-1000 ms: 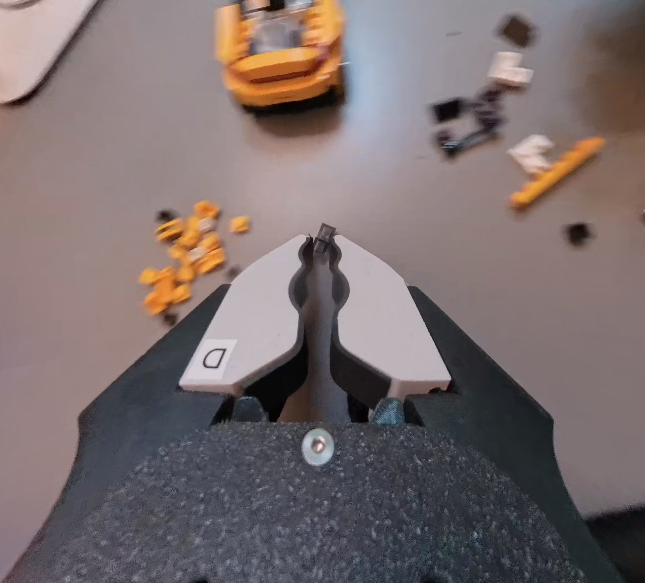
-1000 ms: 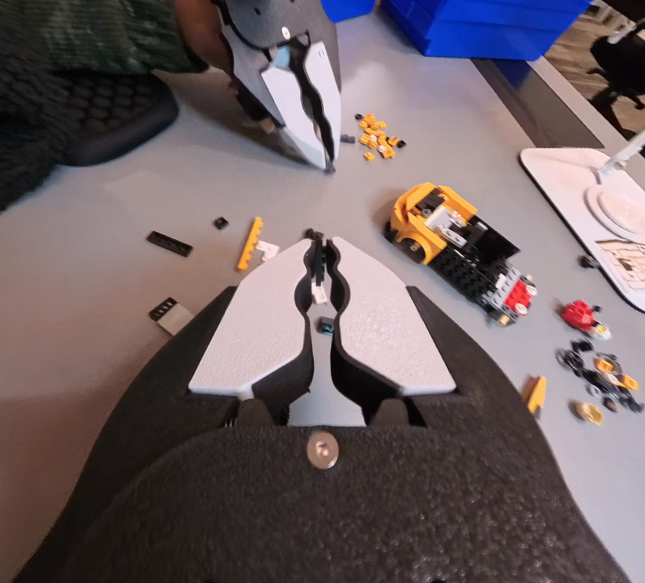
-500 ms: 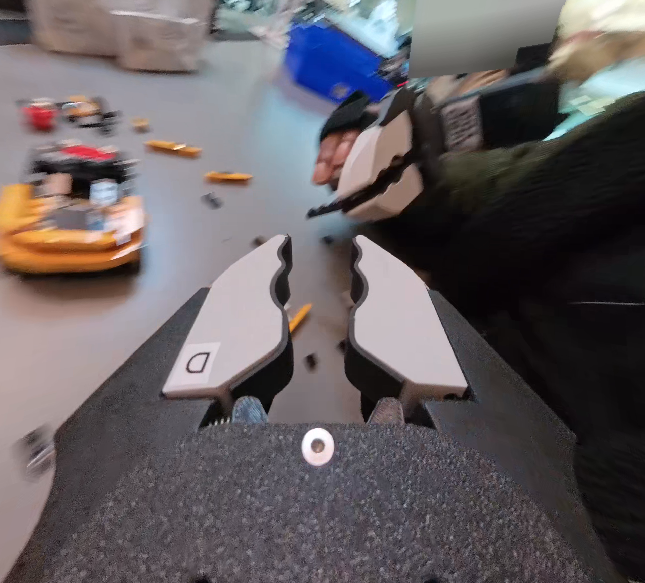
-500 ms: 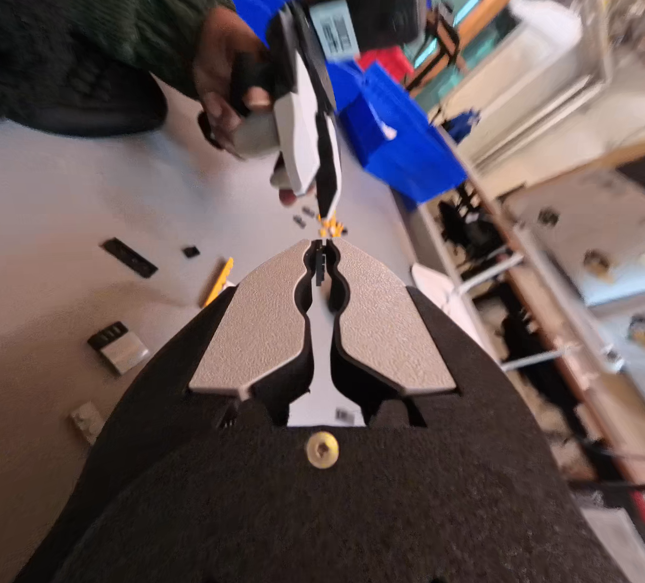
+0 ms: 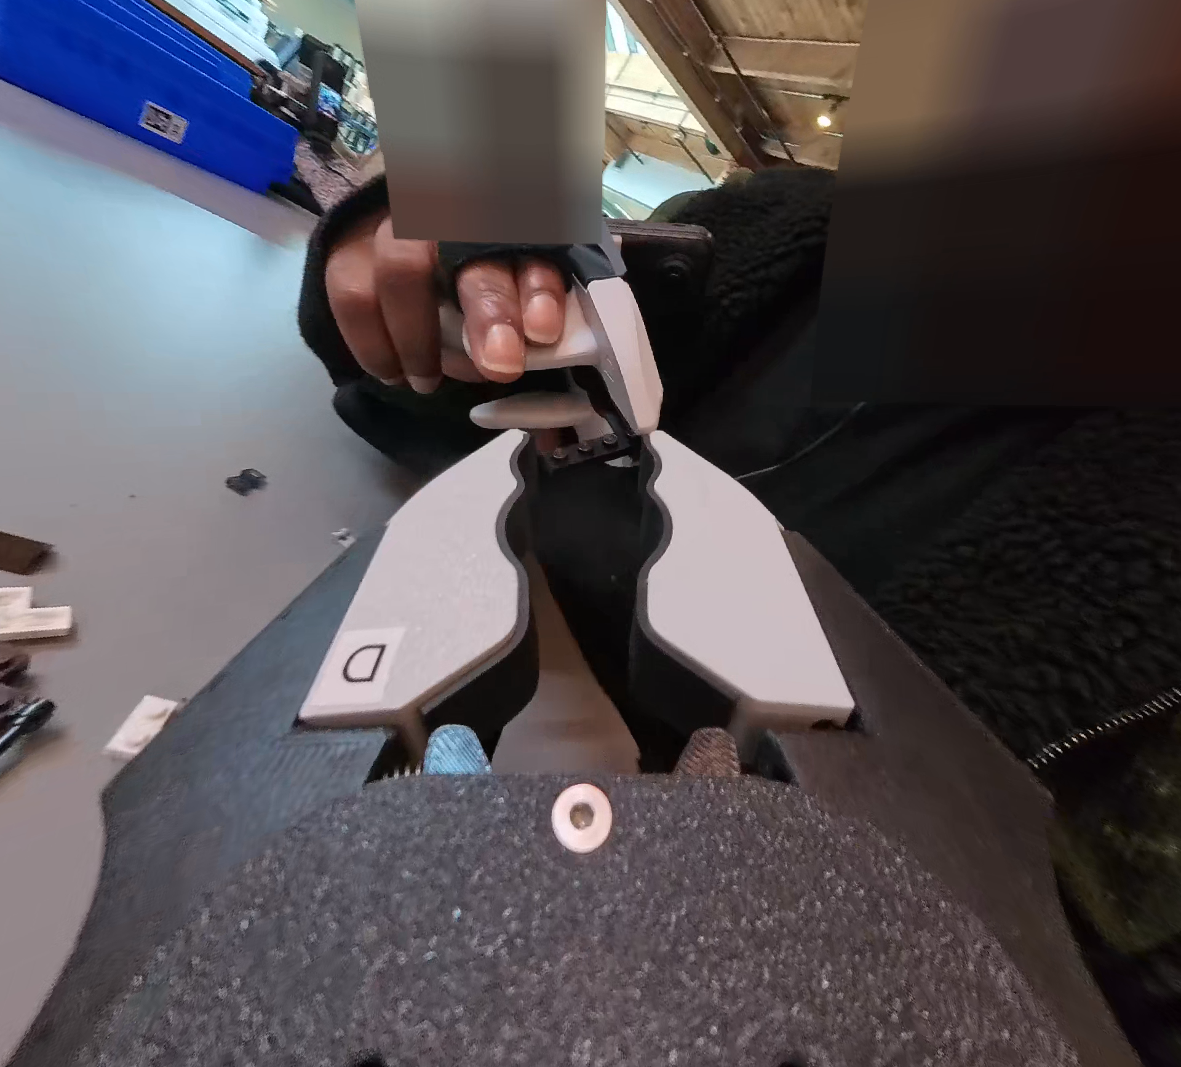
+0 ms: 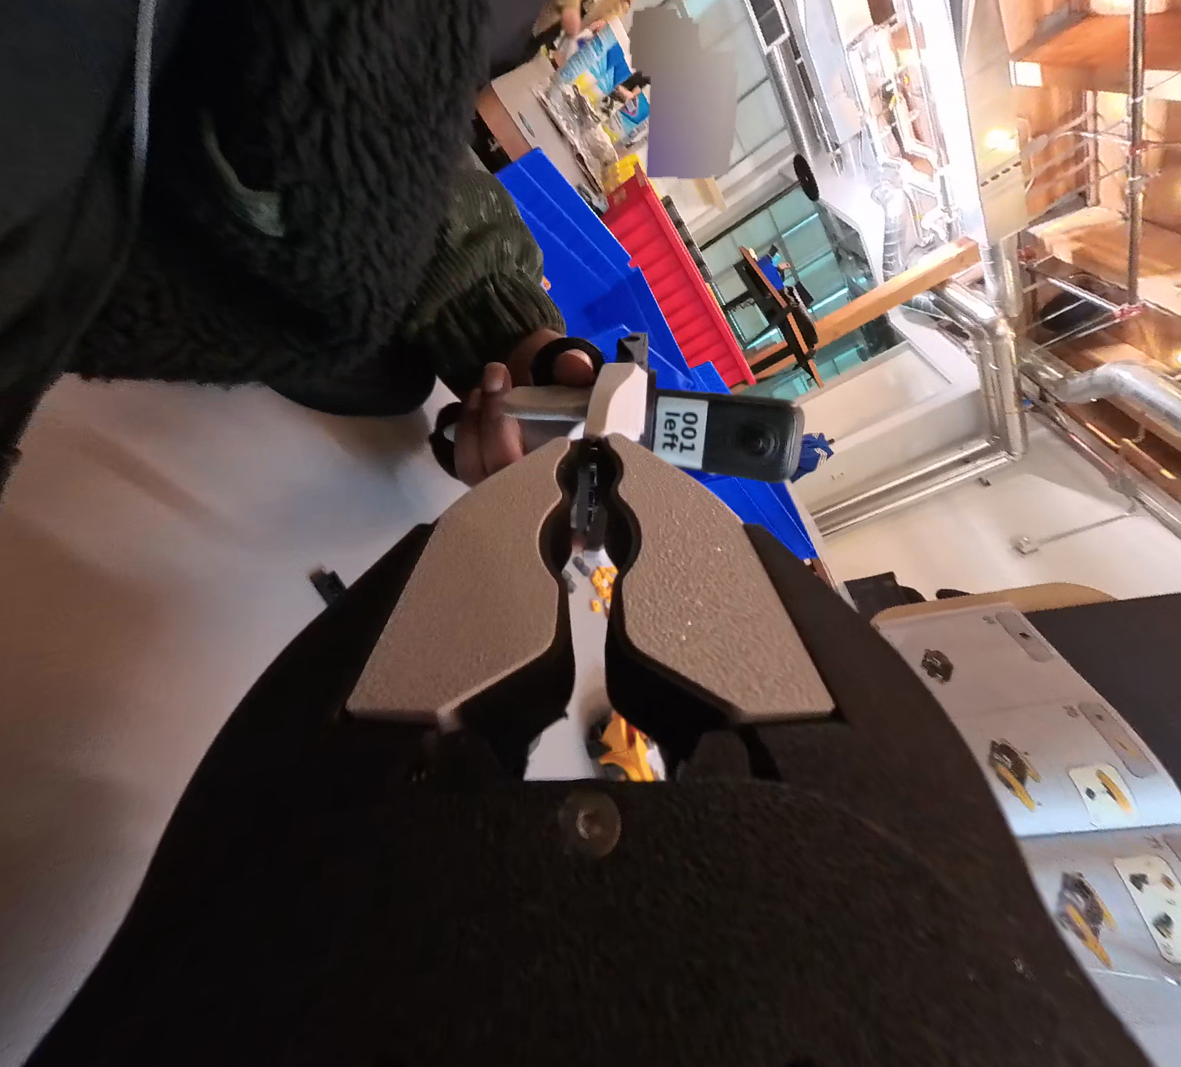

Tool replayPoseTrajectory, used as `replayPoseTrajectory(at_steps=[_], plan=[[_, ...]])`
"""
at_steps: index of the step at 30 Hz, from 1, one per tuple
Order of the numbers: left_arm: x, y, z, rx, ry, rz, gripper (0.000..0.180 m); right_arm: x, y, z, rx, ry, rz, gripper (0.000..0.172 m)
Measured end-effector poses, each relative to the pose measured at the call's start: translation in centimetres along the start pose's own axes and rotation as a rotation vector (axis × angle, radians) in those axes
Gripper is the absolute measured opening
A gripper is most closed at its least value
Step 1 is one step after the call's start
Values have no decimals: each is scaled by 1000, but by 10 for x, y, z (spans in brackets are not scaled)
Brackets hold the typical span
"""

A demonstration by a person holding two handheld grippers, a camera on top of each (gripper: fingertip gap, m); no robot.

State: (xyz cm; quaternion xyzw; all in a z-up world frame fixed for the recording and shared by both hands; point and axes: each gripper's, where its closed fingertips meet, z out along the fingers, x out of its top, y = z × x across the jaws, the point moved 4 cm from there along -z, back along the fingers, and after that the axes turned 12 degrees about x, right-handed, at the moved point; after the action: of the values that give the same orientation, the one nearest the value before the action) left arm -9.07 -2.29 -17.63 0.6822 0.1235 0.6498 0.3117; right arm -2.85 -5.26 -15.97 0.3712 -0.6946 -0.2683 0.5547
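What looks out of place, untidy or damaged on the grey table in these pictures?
Only loose toy-brick pieces stand out. A small black piece and flat white pieces lie scattered on the grey table, and tiny yellow pieces lie in a rough cluster. They look strewn about, not sorted. Nothing looks damaged or spilled.

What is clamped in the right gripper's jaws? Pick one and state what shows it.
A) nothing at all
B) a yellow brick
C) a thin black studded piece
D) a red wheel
C: in the right wrist view, the right gripper has its jaws nearly closed on a thin black studded piece, seen edge-on between them.
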Motion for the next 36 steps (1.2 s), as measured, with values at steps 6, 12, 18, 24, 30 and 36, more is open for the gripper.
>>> replayPoseTrajectory(at_steps=[6,12,18,24,30,36], plan=[[-7,6,1,-83,-48,-31,27,7,-4,3,23,42,17,5],[5,2,-15,28,0,26,9,-3,7,-3,-24,23,68,5],[32,-5,-41,381,31,176,8,-47,32,-20,-157,-33,289,14],[81,34,-176,1451,94,499,8,-92,58,-45,-316,-132,568,18],[21,83,-326,2062,-52,150,8,-113,67,-59,-332,-180,831,14],[-36,59,-360,2039,-123,-111,25,-114,65,-67,-307,-170,986,11]])
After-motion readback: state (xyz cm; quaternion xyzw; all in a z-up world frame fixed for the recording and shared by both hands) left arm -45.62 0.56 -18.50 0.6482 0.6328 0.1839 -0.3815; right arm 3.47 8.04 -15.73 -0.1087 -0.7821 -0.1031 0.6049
